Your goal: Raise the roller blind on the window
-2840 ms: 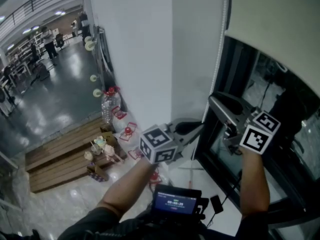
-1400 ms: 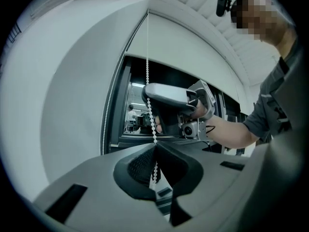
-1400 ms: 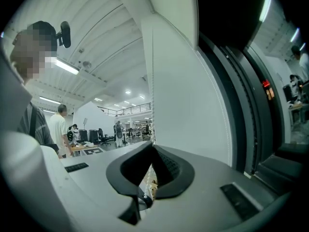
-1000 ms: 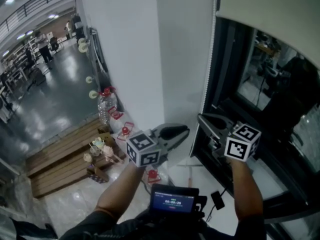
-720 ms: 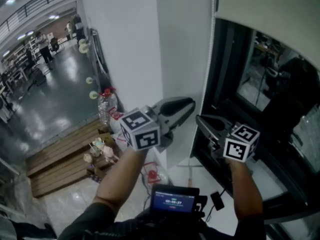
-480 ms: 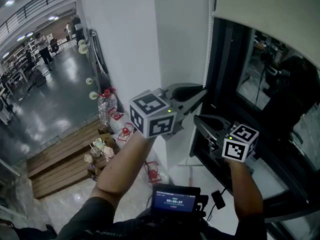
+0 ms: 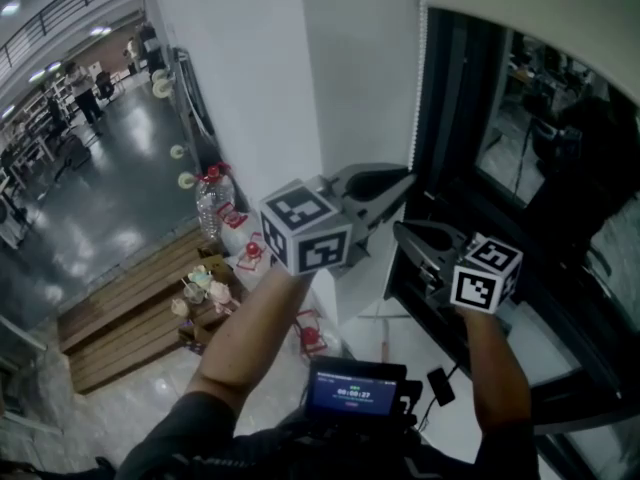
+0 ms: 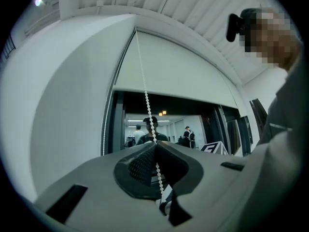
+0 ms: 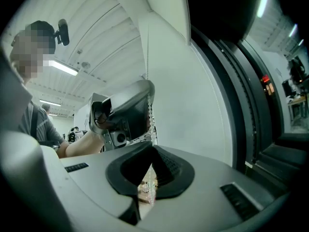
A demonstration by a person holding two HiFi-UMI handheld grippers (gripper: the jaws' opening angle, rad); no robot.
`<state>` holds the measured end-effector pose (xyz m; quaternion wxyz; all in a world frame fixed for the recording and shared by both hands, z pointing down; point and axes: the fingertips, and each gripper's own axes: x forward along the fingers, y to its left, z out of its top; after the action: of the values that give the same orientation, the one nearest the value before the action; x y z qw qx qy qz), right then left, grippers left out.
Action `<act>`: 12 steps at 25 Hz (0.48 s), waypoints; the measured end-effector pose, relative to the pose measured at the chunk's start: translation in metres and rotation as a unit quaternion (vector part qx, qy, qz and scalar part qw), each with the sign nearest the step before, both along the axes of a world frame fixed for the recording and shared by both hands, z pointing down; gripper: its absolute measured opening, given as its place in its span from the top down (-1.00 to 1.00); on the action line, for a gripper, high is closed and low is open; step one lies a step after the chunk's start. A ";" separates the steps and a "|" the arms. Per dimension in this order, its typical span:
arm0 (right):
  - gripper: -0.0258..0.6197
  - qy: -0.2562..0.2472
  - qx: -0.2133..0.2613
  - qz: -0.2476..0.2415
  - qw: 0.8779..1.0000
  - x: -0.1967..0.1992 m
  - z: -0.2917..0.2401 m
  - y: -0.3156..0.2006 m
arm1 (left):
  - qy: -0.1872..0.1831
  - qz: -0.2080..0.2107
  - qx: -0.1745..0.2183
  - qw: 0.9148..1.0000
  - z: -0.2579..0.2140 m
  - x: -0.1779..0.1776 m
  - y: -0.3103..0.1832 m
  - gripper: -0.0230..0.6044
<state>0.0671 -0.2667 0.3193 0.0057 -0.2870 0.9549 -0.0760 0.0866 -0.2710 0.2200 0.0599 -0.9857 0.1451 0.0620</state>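
The cream roller blind point(image 7: 530, 8) hangs partway down over the dark window frame point(image 7: 450, 98); in the left gripper view the blind point(image 8: 178, 76) covers the upper part of the window. Its white bead chain point(image 7: 417, 78) drops along the frame's left edge. My left gripper point(image 7: 406, 180) is shut on the bead chain point(image 8: 145, 93), which passes between its closed jaws point(image 8: 155, 144). Just below it, my right gripper point(image 7: 398, 231) holds the same chain point(image 9: 151, 122), pinched in its closed jaws point(image 9: 152, 149). The left gripper point(image 9: 128, 110) shows directly above in the right gripper view.
A white pillar point(image 7: 300, 78) stands left of the window. A small screen device point(image 7: 355, 388) sits at the person's chest. Lower left, a water bottle point(image 7: 207, 206), a wooden pallet point(image 7: 120, 318) and small items lie on the floor. A white sill point(image 7: 395, 333) runs under the window.
My left gripper has risen along the chain from beside the right gripper to above it and shut on the chain there. The right gripper has stayed put.
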 end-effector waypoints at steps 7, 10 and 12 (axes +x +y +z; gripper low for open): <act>0.89 0.007 -0.043 0.009 0.999 0.005 0.039 -0.006 | -0.002 -0.003 -0.032 0.999 0.039 0.000 -0.004 0.91; 0.89 0.003 -0.045 0.008 0.999 0.005 0.040 -0.006 | -0.007 -0.006 -0.028 1.000 0.046 -0.001 -0.007 0.91; 0.89 0.005 -0.045 0.005 0.999 0.003 0.042 -0.005 | -0.004 -0.001 -0.029 1.000 0.046 -0.001 -0.005 0.91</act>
<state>0.0699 -0.2716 0.3611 -0.0117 -0.2925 0.9490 -0.1174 0.0858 -0.2757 0.2657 0.0321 -0.9871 0.1473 0.0538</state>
